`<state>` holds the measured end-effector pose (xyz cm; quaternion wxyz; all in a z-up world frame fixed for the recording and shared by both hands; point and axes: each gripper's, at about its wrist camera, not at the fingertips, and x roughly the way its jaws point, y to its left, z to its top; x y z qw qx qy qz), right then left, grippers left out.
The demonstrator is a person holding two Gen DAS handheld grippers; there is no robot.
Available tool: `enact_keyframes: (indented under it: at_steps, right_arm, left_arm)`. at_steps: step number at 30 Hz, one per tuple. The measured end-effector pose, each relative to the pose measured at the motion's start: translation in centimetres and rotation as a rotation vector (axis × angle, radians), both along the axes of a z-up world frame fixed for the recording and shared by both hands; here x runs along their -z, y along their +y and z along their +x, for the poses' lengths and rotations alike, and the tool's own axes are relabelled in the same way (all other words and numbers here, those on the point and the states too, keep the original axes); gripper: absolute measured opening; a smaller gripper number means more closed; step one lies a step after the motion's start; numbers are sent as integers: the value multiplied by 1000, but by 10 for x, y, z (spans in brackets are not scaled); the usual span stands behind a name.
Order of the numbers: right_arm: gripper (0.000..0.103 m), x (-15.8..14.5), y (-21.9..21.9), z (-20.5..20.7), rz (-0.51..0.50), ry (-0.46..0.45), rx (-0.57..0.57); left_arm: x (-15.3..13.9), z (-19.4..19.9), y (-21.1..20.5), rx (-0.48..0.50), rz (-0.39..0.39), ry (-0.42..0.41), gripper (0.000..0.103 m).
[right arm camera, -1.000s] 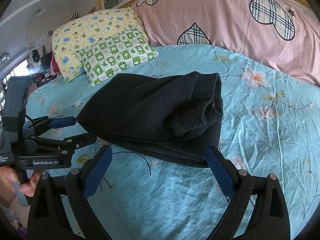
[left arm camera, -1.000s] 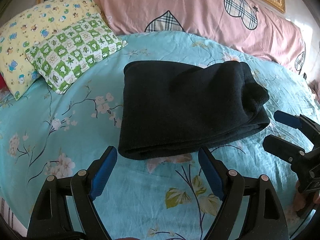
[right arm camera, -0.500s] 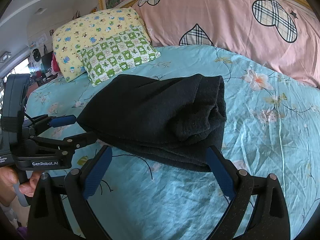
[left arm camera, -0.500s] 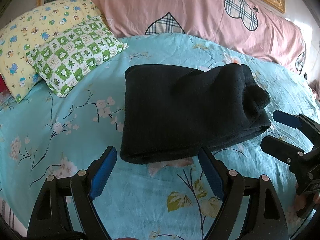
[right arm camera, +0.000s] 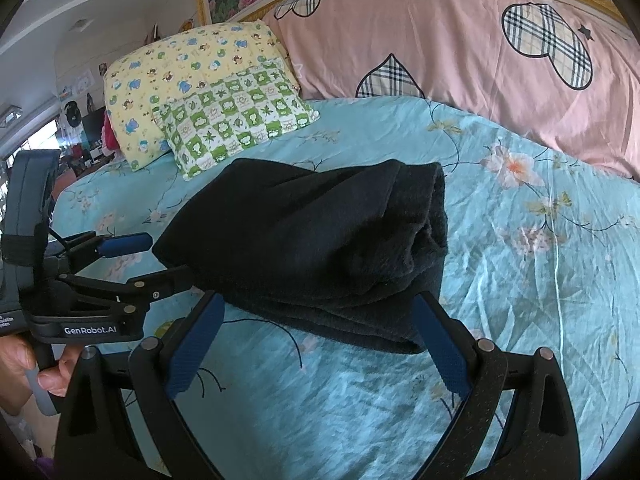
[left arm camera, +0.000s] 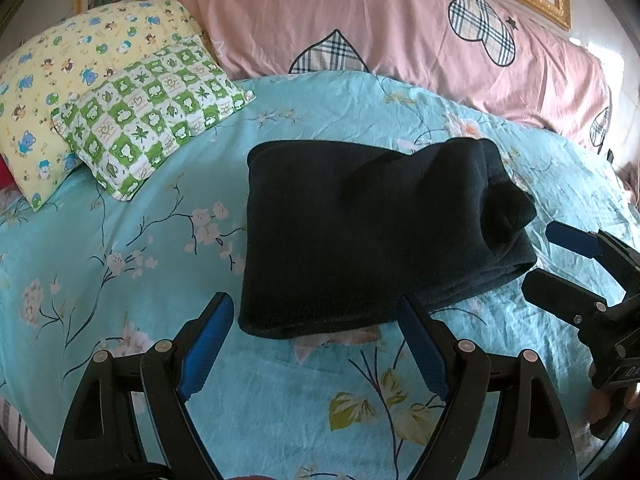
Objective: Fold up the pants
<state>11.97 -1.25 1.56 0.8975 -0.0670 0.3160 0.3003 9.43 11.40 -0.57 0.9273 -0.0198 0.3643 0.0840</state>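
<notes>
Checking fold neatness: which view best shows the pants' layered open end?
The right wrist view: the black pants turn their stacked layers toward it. The left wrist view shows mostly the flat top, layers only at the far right.

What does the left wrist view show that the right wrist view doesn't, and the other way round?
Only the left wrist view shows the right gripper from outside, open beside the folded black fleece pants. Only the right wrist view shows the left gripper from outside, open, and room clutter beyond the bed. Both show the pants, the green checked pillow and the turquoise floral sheet.
</notes>
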Motion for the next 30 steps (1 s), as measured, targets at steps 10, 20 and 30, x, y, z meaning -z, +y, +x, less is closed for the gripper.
enact_keyframes:
  at_steps: [10,20,30]
  right_arm:
    - [95,-5,-9,3,22,11,28]
    - [95,-11,-7,0,26,-5,26]
    - [97,-9,-11,6,49,18,50]
  left_arm:
    - [-9,1,2,-8,-13,-19,84]
    - [-17,0,2,-25,-2,-33,84]
    - [-20,4,3,-41,-16,-18,84]
